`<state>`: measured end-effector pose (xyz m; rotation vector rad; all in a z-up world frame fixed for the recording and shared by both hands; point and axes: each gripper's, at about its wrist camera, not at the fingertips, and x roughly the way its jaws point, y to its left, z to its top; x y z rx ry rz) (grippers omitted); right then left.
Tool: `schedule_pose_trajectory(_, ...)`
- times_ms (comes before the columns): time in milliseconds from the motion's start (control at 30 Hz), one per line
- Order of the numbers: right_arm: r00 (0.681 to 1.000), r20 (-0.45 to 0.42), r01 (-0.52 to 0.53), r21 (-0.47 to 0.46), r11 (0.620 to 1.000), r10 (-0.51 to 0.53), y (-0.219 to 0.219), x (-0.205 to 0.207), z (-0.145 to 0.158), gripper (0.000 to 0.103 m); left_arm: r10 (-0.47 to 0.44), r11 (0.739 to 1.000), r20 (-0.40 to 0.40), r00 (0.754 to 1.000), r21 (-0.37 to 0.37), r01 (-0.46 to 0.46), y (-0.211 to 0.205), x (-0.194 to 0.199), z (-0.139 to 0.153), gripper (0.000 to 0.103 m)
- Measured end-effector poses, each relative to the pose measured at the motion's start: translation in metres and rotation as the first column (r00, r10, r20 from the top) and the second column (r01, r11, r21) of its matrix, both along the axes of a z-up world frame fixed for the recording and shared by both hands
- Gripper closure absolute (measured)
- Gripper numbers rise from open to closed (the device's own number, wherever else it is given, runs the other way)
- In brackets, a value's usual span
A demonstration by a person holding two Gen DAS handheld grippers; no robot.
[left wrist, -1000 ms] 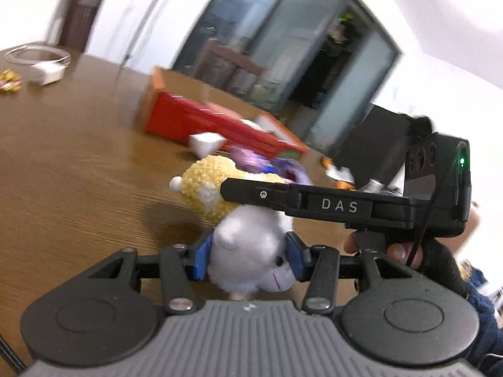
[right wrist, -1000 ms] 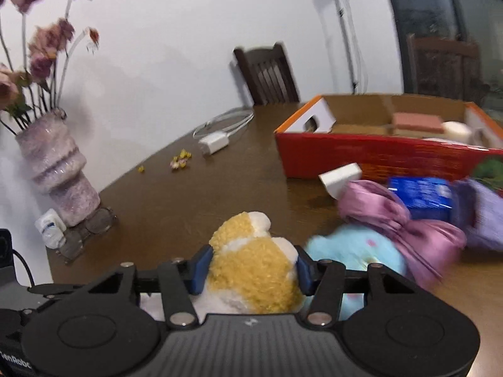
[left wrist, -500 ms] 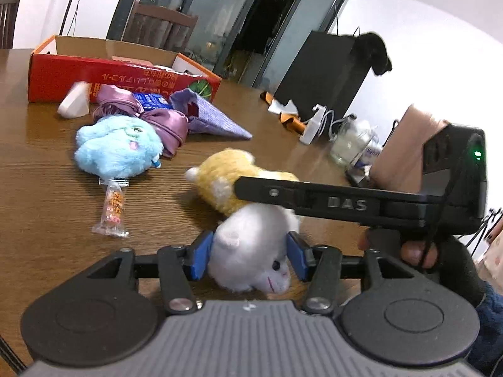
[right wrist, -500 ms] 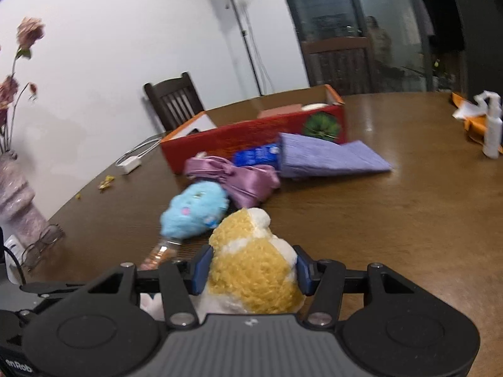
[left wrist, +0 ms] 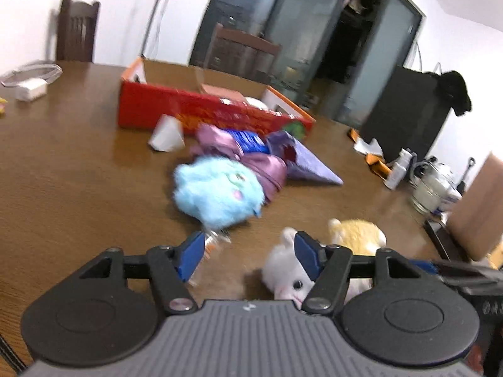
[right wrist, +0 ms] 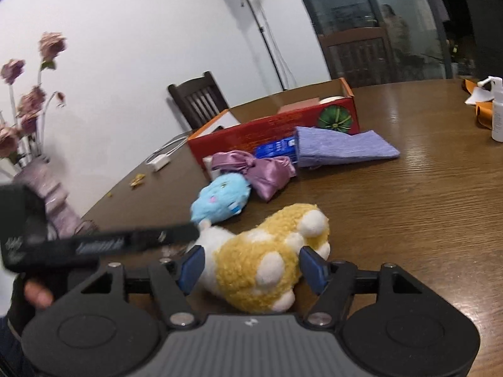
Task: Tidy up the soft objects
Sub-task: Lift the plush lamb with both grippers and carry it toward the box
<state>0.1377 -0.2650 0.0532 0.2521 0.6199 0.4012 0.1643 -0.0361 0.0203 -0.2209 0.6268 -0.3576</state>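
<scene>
**Both plushes down on the table, side by side**

The yellow plush (right wrist: 264, 270) lies lengthwise, head pointing far-right, between the right gripper (right wrist: 251, 267)'s spread, released pads. Touching it on the left, the white plush (left wrist: 287, 275) faces near. The left gripper (left wrist: 250, 256) gapes, holding nothing. Farther off sits the blue plush (left wrist: 218, 190).

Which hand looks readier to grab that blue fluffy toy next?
Left, probably. The left hand-held gripper is open and empty, pointing toward the blue plush. The right hand-held gripper sits open around the yellow plush.
</scene>
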Motion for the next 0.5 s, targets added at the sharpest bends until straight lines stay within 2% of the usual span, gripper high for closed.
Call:
schedule_pose_trajectory(100,0.998,0.039,0.038,0.009,0.999,-0.039,-0.014,-0.005,0.007,0.037,-0.020,0.999,0.027,0.999,-0.040,0.021,0.011,-0.012,0.018,0.038)
schedule_pose_trajectory(167,0.995,0.061,0.076,0.031,0.997,-0.078,-0.028,0.002,0.012,0.037,-0.055,0.994,0.011,0.998,-0.093,0.056,0.012,-0.016,0.024,0.038)
schedule_pose_trajectory(233,0.994,0.053,0.096,0.031,0.995,-0.097,-0.038,0.021,0.010,0.037,-0.107,0.976,-0.077,0.991,-0.198,0.090,0.005,-0.015,0.020,0.039)
schedule_pose_trajectory(267,0.994,0.046,0.095,0.029,0.995,-0.096,-0.040,0.031,0.008,0.037,-0.162,0.962,-0.128,0.978,-0.241,0.128,-0.001,-0.013,0.015,0.042)
schedule_pose_trajectory(300,0.996,0.037,0.083,0.030,0.996,-0.084,-0.040,0.040,0.007,0.037,-0.193,0.955,-0.156,0.969,-0.256,0.149,-0.008,-0.012,0.011,0.044)
schedule_pose_trajectory(400,0.999,0.009,0.031,0.011,0.999,-0.032,-0.035,0.064,0.000,0.037,-0.210,0.960,-0.185,0.960,-0.224,0.167,-0.026,-0.011,0.003,0.045)
schedule_pose_trajectory(500,0.999,-0.037,-0.003,0.010,1.000,0.003,-0.031,0.071,-0.009,0.045,-0.158,0.968,-0.202,0.967,-0.225,0.111,-0.029,0.001,-0.001,0.045)
